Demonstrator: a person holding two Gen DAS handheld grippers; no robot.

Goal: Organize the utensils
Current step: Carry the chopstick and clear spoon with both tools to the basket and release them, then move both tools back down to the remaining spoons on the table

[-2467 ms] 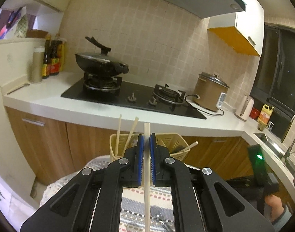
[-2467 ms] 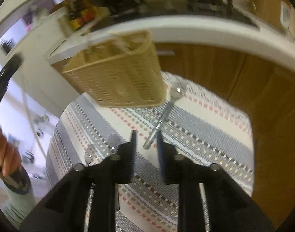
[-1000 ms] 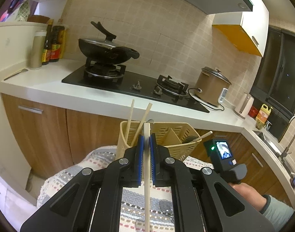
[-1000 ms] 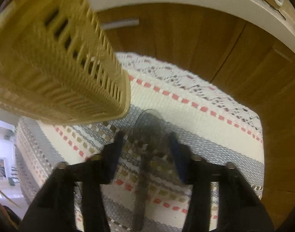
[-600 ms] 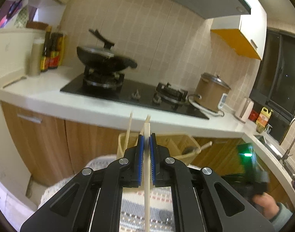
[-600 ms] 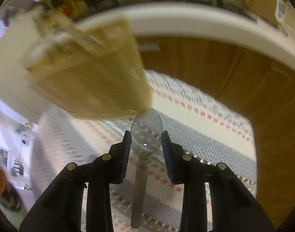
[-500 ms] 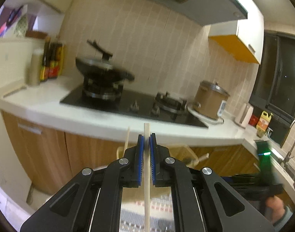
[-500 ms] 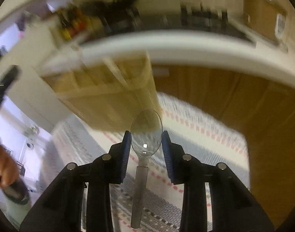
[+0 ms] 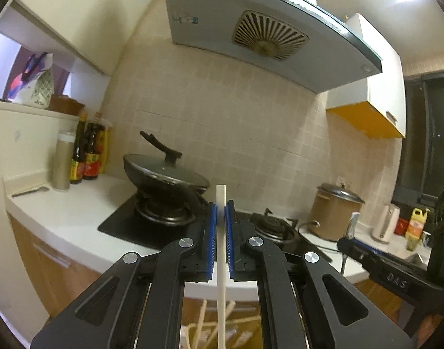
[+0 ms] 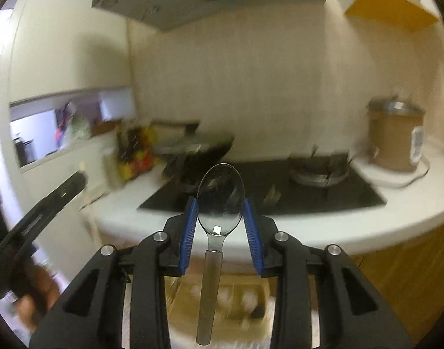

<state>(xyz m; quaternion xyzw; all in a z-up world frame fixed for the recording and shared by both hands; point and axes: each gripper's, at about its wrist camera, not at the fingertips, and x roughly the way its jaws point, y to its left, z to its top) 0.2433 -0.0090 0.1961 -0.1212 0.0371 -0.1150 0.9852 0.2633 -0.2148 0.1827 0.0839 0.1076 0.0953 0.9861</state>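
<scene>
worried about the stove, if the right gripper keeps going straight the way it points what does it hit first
Probably nothing close. The right gripper, shut on the spoon, points over the counter edge at the black hob, beside the wok. Blur hides the depth.

The left gripper is clamped on a pale chopstick that stands upright between its blue pads, its tip poking just above them. Low behind the fingers, blurred chopsticks in a basket show faintly. Beyond lies a white counter with a black hob; a lidded wok sits on the left burner. Bottles stand at the far left, a brown rice cooker to the right. A range hood hangs overhead. The right gripper shows at the right edge, its fingers unclear.
</scene>
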